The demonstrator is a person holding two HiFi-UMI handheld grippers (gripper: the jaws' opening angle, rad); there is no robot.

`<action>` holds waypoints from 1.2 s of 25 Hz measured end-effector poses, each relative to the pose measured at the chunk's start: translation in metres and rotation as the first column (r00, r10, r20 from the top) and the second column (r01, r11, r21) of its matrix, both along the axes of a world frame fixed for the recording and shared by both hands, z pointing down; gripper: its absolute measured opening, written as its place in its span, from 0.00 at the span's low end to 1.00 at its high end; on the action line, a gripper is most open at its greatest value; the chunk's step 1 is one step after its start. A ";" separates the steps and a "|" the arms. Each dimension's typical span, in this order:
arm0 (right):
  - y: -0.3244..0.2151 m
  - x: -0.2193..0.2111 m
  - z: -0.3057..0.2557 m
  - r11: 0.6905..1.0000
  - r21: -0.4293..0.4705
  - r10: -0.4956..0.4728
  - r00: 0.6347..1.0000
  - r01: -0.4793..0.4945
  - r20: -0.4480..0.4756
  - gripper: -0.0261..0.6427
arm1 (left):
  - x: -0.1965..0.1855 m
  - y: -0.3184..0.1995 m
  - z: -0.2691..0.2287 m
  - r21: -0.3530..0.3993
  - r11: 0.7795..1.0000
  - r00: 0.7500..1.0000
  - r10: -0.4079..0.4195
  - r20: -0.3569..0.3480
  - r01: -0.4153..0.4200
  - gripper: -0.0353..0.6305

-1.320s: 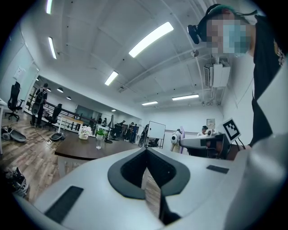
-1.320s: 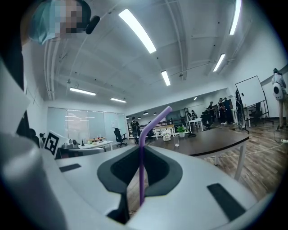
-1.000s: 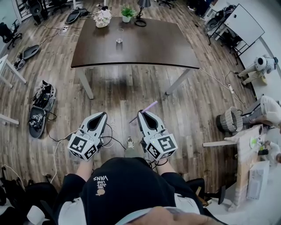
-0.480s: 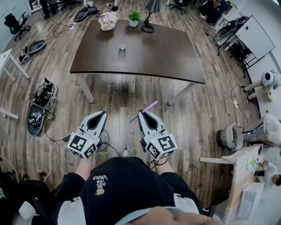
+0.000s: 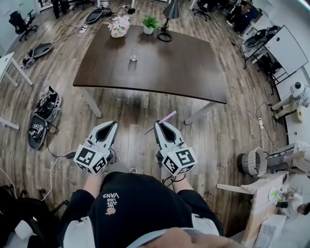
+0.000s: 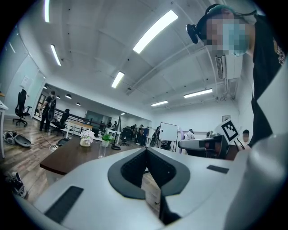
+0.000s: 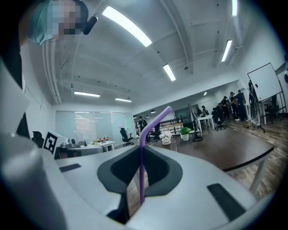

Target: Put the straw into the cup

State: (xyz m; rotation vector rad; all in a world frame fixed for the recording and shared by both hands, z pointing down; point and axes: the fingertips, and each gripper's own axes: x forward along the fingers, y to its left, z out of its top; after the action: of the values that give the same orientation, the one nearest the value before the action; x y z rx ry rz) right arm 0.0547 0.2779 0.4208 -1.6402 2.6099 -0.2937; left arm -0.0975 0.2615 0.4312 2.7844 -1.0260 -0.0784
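Purple bendy straw (image 5: 164,118): clamped in right hand-held gripper (image 5: 158,126), above wood floor (image 5: 131,109). Left hand-held gripper (image 5: 113,125): closed, empty. Glass cup (image 5: 133,58): on dark bench (image 5: 193,68), well apart; flower arrangement (image 5: 119,25), potted plant (image 5: 150,22), lamp (image 5: 168,17) beyond.

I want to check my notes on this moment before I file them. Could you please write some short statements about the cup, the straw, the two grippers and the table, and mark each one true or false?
1. The cup stands on the dark table. True.
2. The fingers of the right gripper are shut on a purple straw. True.
3. The straw is already in the cup. False: it is in the right gripper, apart from the cup.
4. The left gripper holds a spoon. False: nothing is between its fingers.
5. The table bears only the cup. False: flowers, a green plant and a lamp stand at its far end.
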 end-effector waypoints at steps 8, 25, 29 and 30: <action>-0.041 0.000 0.008 1.000 -0.010 0.001 1.000 -0.001 0.012 0.09 | 0.005 -0.046 0.005 -0.004 1.000 1.000 0.008 0.004 -0.008 0.07; -0.158 -0.018 -0.005 0.999 0.001 0.054 0.999 -0.054 0.001 0.09 | -0.006 -0.164 -0.006 0.000 0.997 0.997 0.076 0.007 -0.076 0.07; -0.173 -0.019 -0.002 0.998 -0.002 0.070 0.998 -0.070 -0.002 0.09 | -0.011 -0.181 -0.002 -0.002 0.997 0.996 0.083 0.010 -0.083 0.07; -0.177 -0.019 -0.001 0.997 -0.003 0.072 0.997 -0.072 -0.003 0.09 | -0.012 -0.186 0.000 -0.004 0.997 0.997 0.082 0.010 -0.081 0.07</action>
State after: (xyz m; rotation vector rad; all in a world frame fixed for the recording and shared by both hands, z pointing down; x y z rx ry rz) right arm 0.0359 0.1012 0.4194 -1.7316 2.5464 -0.2922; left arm -0.1098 0.0756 0.4307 2.8222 -0.9125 -0.0519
